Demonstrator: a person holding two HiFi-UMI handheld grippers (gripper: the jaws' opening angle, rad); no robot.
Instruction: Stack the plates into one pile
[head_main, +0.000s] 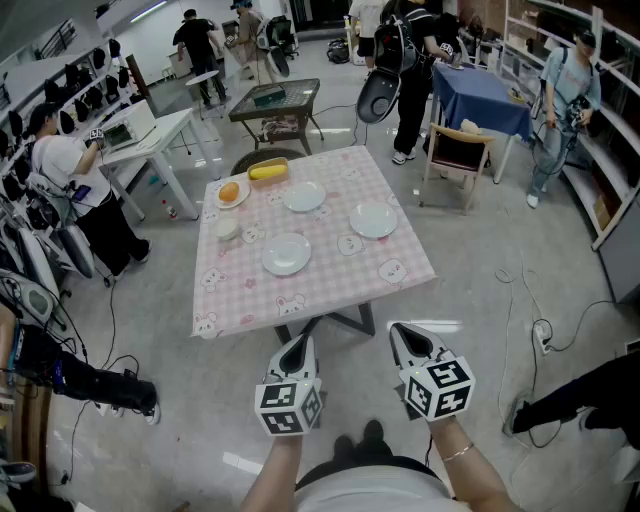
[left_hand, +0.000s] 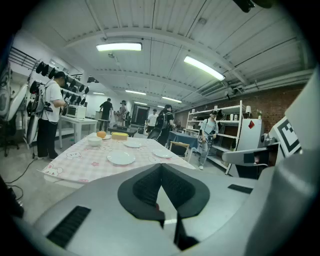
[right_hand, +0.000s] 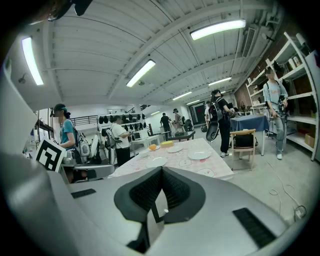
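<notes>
Stacking has not begun: the left hand-held gripper (head_main: 297, 350) and right hand-held gripper (head_main: 408, 338), both closed on nothing, should next reach the desk (head_main: 330, 290) and open for the plate (head_main: 286, 254) nearest its near edge.

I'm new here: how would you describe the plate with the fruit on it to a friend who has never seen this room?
Find the square table with the pink checked cloth in the middle of the room. In the head view, look at its far left corner, next to the yellow block. The plate there is the only one carrying an orange; the three other plates lie bare.
</notes>
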